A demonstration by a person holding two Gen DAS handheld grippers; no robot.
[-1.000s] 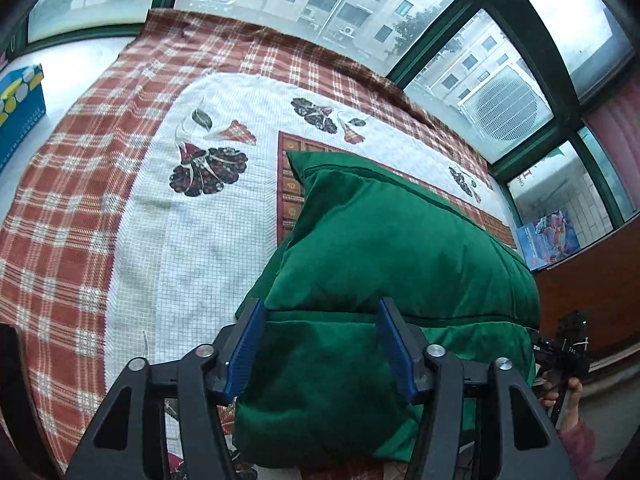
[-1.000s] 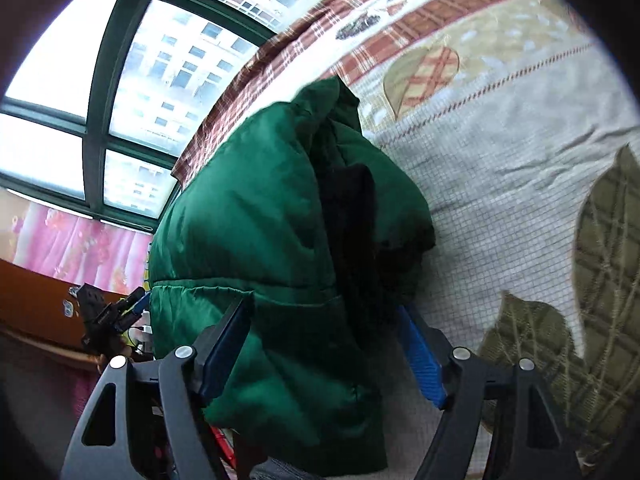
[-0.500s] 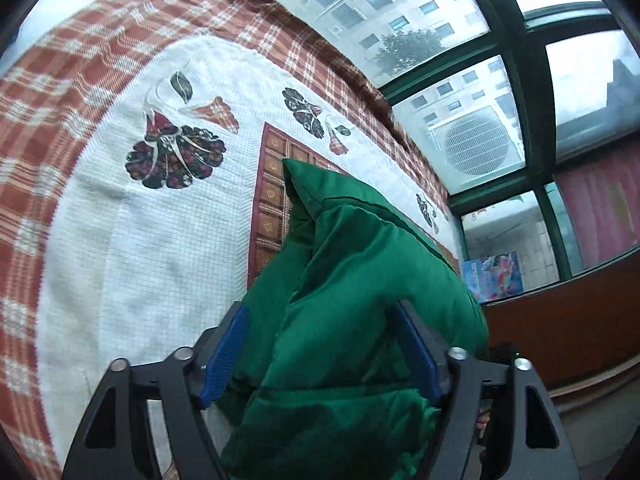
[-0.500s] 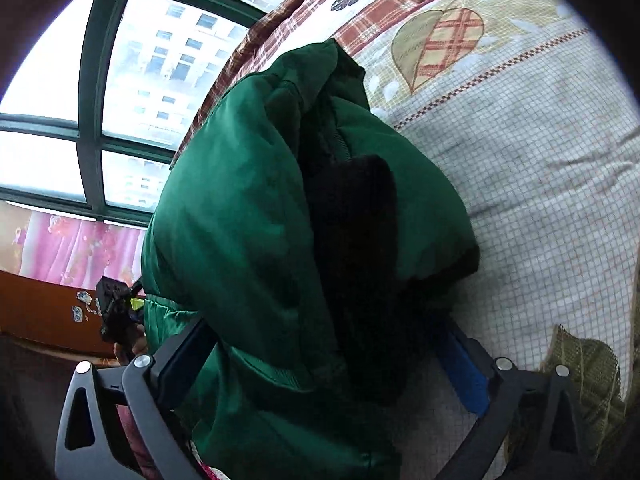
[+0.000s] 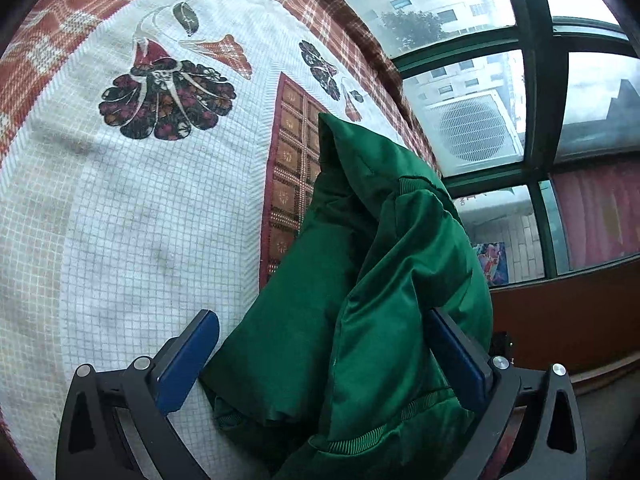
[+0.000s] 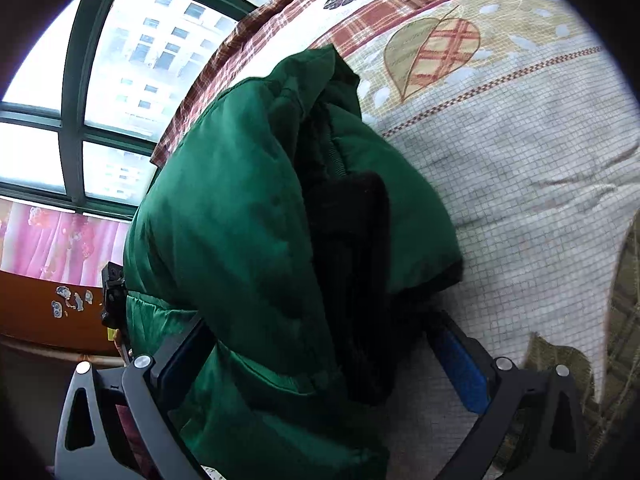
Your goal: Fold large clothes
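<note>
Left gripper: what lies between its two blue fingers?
In the left wrist view, the folded green jacket bulges between the fingers of the left gripper, over the patterned bedspread.

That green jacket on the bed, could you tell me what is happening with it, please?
A person is folding a puffy green jacket on a patterned bedspread, with a handheld tool at each end. The left tool and the right tool both stand wide open around the bunched-up fabric. The jacket is humped up in a fold, not yet lying flat.

No text, label, brand or number can be read in either view.
</note>
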